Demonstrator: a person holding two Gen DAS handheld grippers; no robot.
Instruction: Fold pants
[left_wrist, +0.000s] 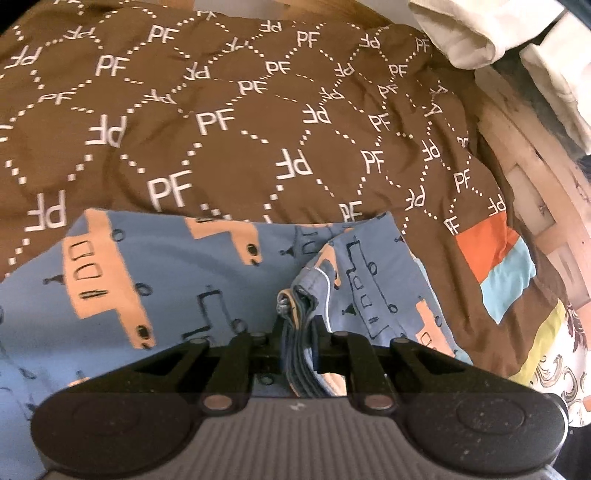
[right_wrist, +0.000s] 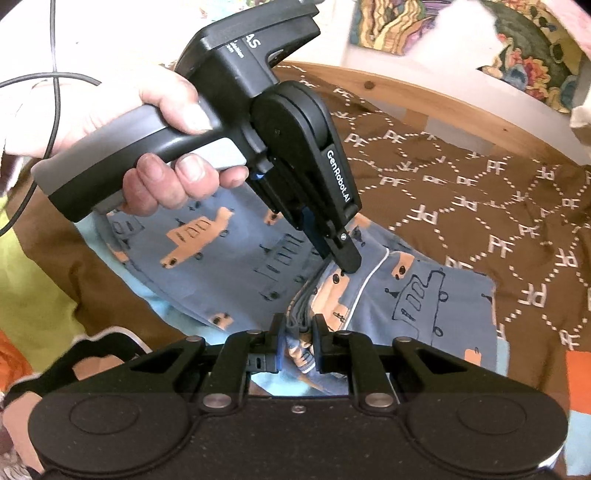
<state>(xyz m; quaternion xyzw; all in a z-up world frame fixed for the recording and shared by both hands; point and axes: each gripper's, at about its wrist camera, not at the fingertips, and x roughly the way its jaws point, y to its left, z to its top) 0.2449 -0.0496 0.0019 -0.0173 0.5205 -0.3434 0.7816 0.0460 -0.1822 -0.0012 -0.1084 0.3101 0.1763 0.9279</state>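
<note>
A: Left wrist view, left to right: blue pants (left_wrist: 155, 280) with orange vehicle print spread across the near half of the brown "PF" bedspread (left_wrist: 229, 122). Left gripper (left_wrist: 298, 332) nearly closed, pads pinching a bunched stack of pant layers. Orange and light-blue patches (left_wrist: 495, 266) further right, then wooden bed frame (left_wrist: 532, 206) and cream fabric (left_wrist: 461, 33) top right. Not seen here: any hand, the other gripper.

B: Right wrist view, left to right: cable (right_wrist: 55, 74) at top left; left hand (right_wrist: 162, 147) wrapped round the handle of the left gripper (right_wrist: 347, 264), tip pressed into the pants (right_wrist: 229, 266) just beyond the centre fold. Right gripper (right_wrist: 298, 332) nearly closed, pads clamped on a gathered edge with white piping. Right hand (right_wrist: 22, 413) in a fingerless black glove, lower left corner. Bedspread (right_wrist: 461, 192) right, curved frame (right_wrist: 424, 96) behind, patterned cloth (right_wrist: 517, 48) above.

A: Containers?

B: None seen in either view. Pants lying on the bed only, both grips close together on the bunched edge.
</note>
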